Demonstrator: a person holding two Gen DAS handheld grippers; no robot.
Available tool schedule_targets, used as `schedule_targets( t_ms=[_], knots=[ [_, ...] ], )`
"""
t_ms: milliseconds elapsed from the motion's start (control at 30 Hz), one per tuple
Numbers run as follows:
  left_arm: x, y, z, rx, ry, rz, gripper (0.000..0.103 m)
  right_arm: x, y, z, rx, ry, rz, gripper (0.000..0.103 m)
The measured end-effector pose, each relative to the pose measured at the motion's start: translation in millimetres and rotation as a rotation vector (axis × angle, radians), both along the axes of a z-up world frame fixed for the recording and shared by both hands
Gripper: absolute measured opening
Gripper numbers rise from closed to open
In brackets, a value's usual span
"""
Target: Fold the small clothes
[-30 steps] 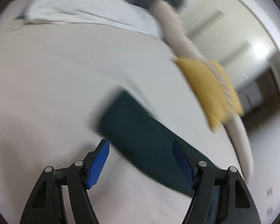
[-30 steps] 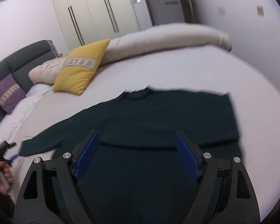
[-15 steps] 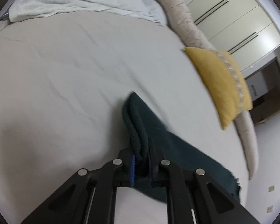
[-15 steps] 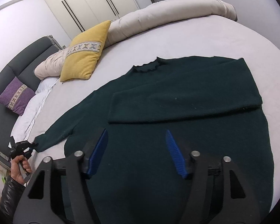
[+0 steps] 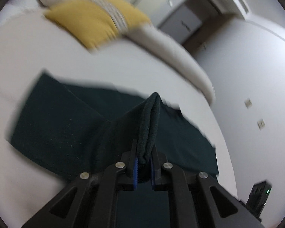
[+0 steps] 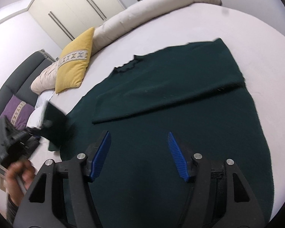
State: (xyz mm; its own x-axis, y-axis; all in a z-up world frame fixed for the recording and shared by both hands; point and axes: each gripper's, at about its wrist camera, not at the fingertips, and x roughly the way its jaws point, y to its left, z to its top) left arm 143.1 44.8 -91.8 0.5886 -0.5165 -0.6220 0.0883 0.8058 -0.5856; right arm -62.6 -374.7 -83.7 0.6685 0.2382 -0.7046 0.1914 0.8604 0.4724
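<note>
A dark green sweater (image 6: 180, 114) lies spread on the white bed (image 6: 256, 28), its right sleeve folded flat across the chest. My left gripper (image 5: 143, 163) is shut on the cuff of the left sleeve (image 5: 150, 125) and holds it lifted above the sweater's body (image 5: 57, 125). It also shows in the right wrist view (image 6: 41, 125), at the left, with the sleeve hanging from it. My right gripper (image 6: 140, 152) is open and empty, hovering over the lower part of the sweater.
A yellow cushion (image 6: 74, 66) and a long beige bolster (image 6: 152, 15) lie along the bed's far edge. A purple cushion (image 6: 15, 112) leans on the dark headboard (image 6: 19, 76) at the left. White wardrobes (image 6: 76, 9) stand behind.
My left gripper closed on the sleeve cuff, lifted it off the bed and swung it in over the sweater's body. My right gripper stayed open above the sweater.
</note>
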Motion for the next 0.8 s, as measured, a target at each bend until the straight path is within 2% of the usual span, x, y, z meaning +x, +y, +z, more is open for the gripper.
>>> schedule_targets(
  t_ms=[67,100,167,200,267,300,333,433,633,700,733,800],
  knots=[
    [-1.4,-38.4,-25.2,0.043,0.034,-0.056,0.013,0.9,-5.1,-6.1,0.006,0.026,-0.006,0.06],
    [-2.4,-50.7,-35.9,0.059,0.058,-0.08,0.017,2.9,-6.8,-10.2,0.01,0.039,-0.006,0.06],
    [-7.8,-63.0,-51.8,0.067,0.103,-0.118,0.02,7.1,-4.9,-17.3,0.026,0.058,-0.001,0.061],
    [-13.6,-62.9,-52.4,0.064,0.095,-0.122,0.023,11.2,-2.3,-20.1,0.036,0.066,0.011,0.061],
    [-25.5,-52.1,-45.8,0.037,0.083,-0.136,0.039,18.5,8.8,-21.1,0.034,0.066,0.047,0.061],
    [-29.5,-44.1,-41.2,0.025,0.071,-0.135,0.055,26.3,17.5,-21.1,0.026,0.067,0.07,0.061],
    [-34.8,-33.4,-34.7,0.025,0.051,-0.122,0.065,32.3,25.7,-20.4,0.022,0.067,0.087,0.061],
    [-47.5,8.0,-16.0,0.019,-0.016,-0.076,0.066,62.7,59.6,-20.0,0.037,0.061,0.157,0.061],
    [-38.2,82.5,-13.7,0.003,-0.008,0.066,0.066,115.7,122.8,-42.1,0.025,0.163,0.221,0.06],
    [-35.8,96.5,-18.3,-0.013,0.005,0.088,0.066,125.6,147.5,-47.6,-0.059,0.176,0.245,0.044],
    [-35.5,102.7,-19.9,-0.014,0.007,0.1,0.066,128.0,159.2,-47.5,-0.126,0.171,0.26,0.025],
    [-35.0,110.0,-21.3,-0.015,0.006,0.114,0.066,130.3,171.6,-47.4,-0.177,0.176,0.275,0.01]
  ],
)
